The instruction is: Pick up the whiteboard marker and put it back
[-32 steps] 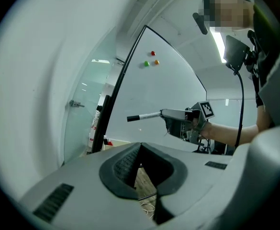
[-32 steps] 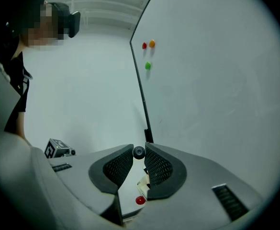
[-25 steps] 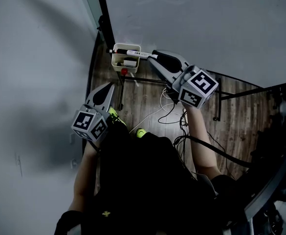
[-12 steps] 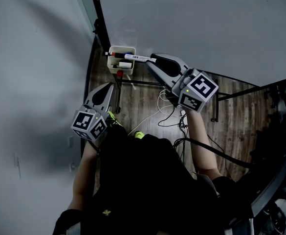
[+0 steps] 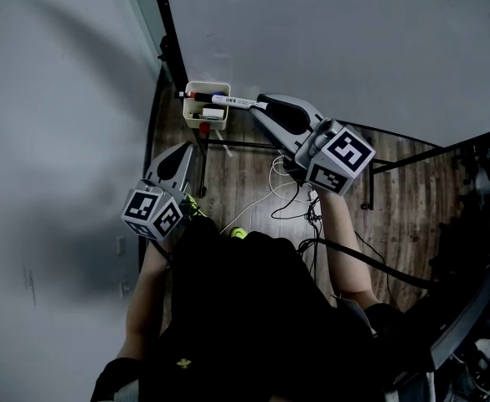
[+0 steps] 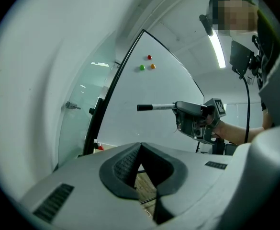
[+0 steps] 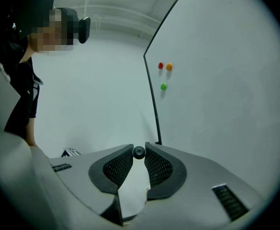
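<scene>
— Right gripper [image 5: 259, 104]: how do the jaws stand?
— Narrowly apart, pads clamped on the whiteboard marker [image 5: 230, 101] near its rear end. The marker lies level and projects past the tips, its free end over the cream tray [image 5: 193, 105] at the foot of the whiteboard [image 5: 353, 40]. Whether it touches the tray is unclear from above.
— Arm pose?
— Forearm extended, gripper held roughly level along the board.
— Left gripper [image 6: 140, 146]?
— Jaws together at the tips, nothing between them. It is held low, near the person's body, well apart from the tray.
</scene>
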